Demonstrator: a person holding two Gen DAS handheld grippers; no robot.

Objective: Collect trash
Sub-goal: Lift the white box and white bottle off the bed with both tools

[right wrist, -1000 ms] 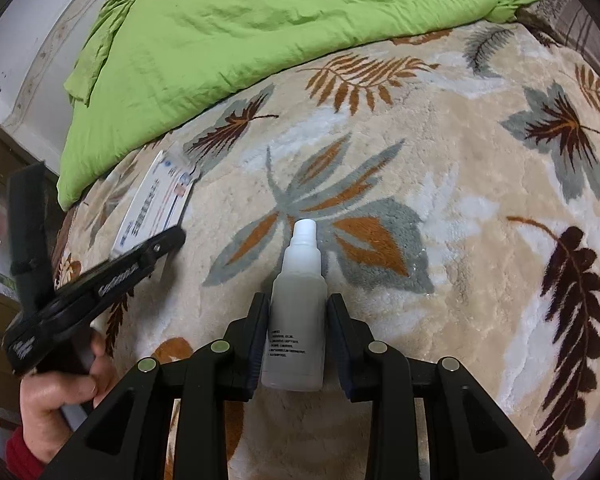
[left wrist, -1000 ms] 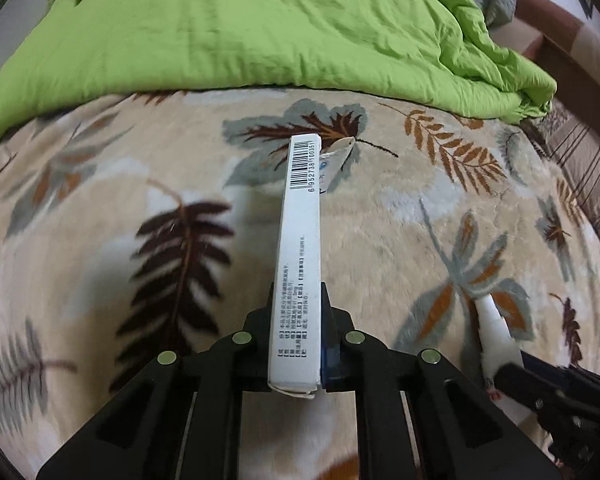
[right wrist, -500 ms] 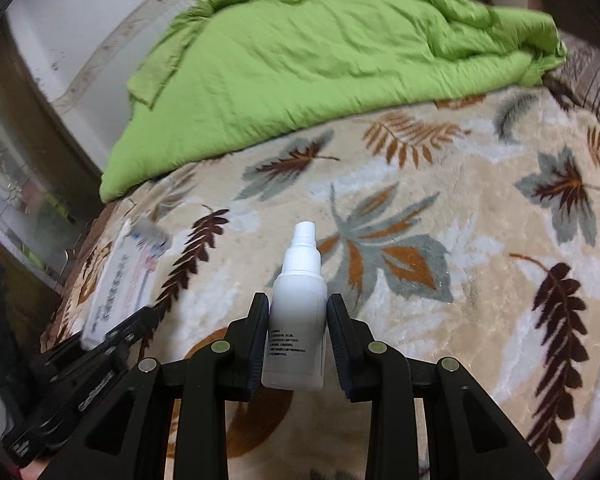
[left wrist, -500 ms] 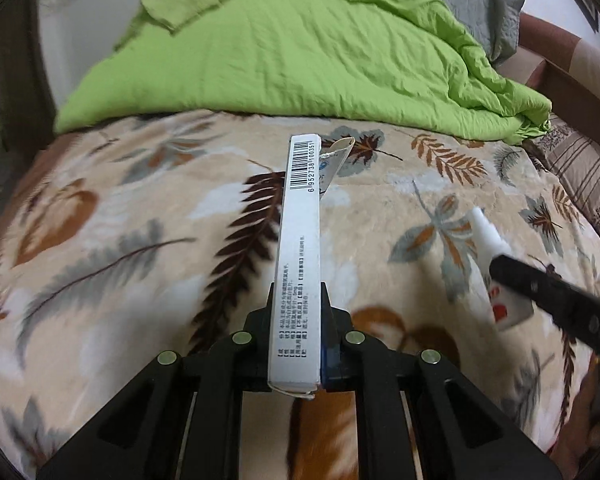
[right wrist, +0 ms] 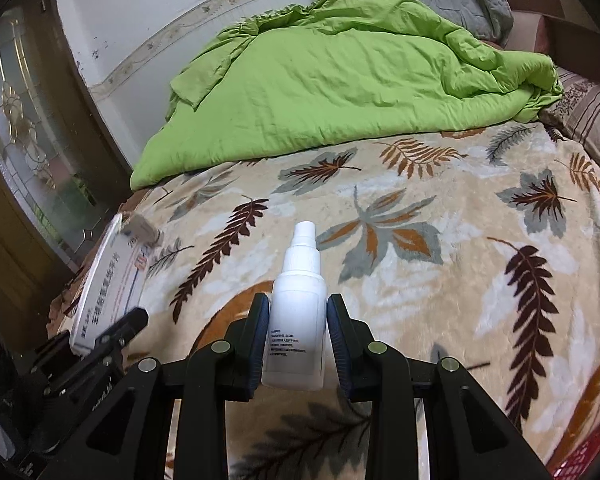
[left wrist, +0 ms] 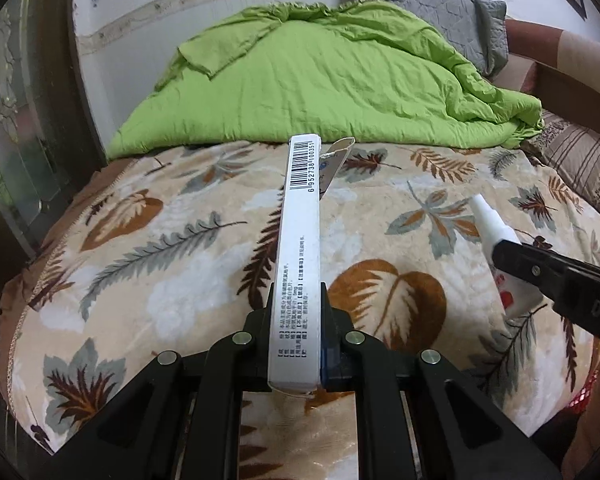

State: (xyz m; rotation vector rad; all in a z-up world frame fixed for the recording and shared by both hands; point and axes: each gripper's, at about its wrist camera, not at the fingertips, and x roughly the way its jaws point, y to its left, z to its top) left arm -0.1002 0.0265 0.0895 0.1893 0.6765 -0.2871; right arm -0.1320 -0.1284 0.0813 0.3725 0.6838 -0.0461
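I had two bits of trash up in the air over the bed (left wrist: 180,280), one in each hand-held gripper.

The left hand-held gripper (left wrist: 296,344) was squeezed tight on a long white box (left wrist: 300,264). It held the box only near its back end, so most of the box stuck far out in front. I thought that long end could swing or tip if I moved fast, and the box might twist out and drop onto the leaf blanket (right wrist: 440,280). A small loose flap (left wrist: 334,162) hung open at the far tip of the box, and it could catch on something.

The right hand-held gripper (right wrist: 298,336) was clamped on a small white spray bottle (right wrist: 298,312). The bottle looked smooth and round, so I thought it could slip through the pads if I shook it. The two grippers were also close together, with the bottle just to the right of the box, and I worried they might bump.

I could not see any bin, so I did not know where to take the trash.

The box was thin and flat, with a black barcode near its far end and small printing near the pads. The bottle was cloudy white with a narrow cap and tiny writing low on its side. Beyond the box lay a green quilt (left wrist: 320,88).
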